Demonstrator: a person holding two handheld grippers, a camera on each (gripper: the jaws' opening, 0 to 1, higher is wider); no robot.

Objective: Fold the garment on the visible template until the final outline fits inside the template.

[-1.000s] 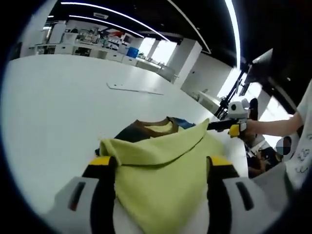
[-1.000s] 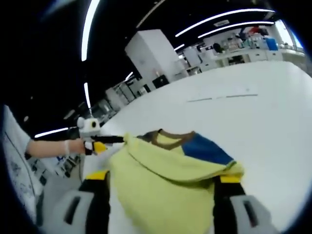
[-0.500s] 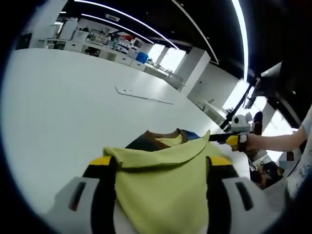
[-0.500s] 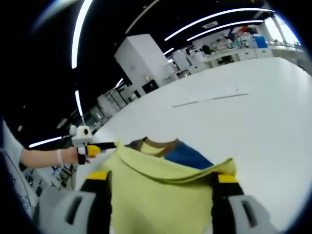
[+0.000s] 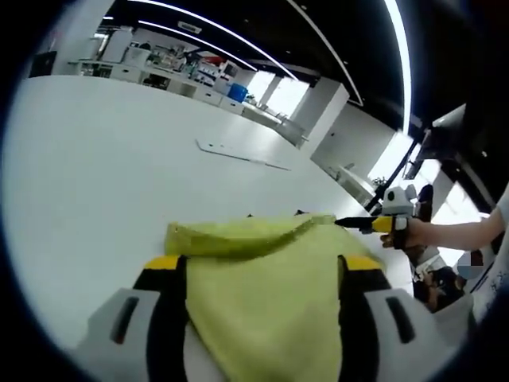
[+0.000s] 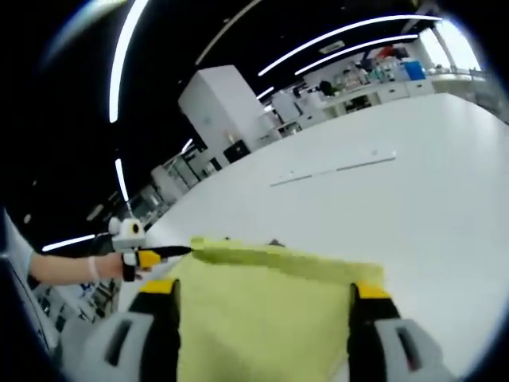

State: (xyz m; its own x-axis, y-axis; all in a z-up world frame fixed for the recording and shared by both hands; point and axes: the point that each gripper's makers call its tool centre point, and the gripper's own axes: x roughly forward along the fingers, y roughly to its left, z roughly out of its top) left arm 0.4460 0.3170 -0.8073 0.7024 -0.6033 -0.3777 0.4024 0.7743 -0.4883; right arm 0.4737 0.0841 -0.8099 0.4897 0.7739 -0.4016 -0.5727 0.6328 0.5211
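Observation:
A yellow-green garment (image 5: 262, 302) hangs between my left gripper's (image 5: 261, 267) jaws, which are shut on its lifted edge. That edge runs taut to the right gripper (image 5: 350, 223), held by a hand and pinching the far corner. In the right gripper view the same cloth (image 6: 262, 318) spreads between my right gripper's (image 6: 264, 290) jaws, and the left gripper (image 6: 171, 253) grips the other corner. The raised fold hides the rest of the garment. A thin pale template line (image 5: 238, 153) lies farther off on the white table (image 5: 95, 175), and the same template line (image 6: 334, 169) appears in the right gripper view.
The white table (image 6: 413, 199) stretches wide beyond the garment. A person's sleeve and forearm (image 5: 469, 235) come in from the right. Benches with equipment (image 5: 167, 68) and a white pillar (image 6: 215, 107) stand far behind.
Both grippers carried the lifted yellow-green edge forward. It now covers the brown collar and blue patch that showed earlier.

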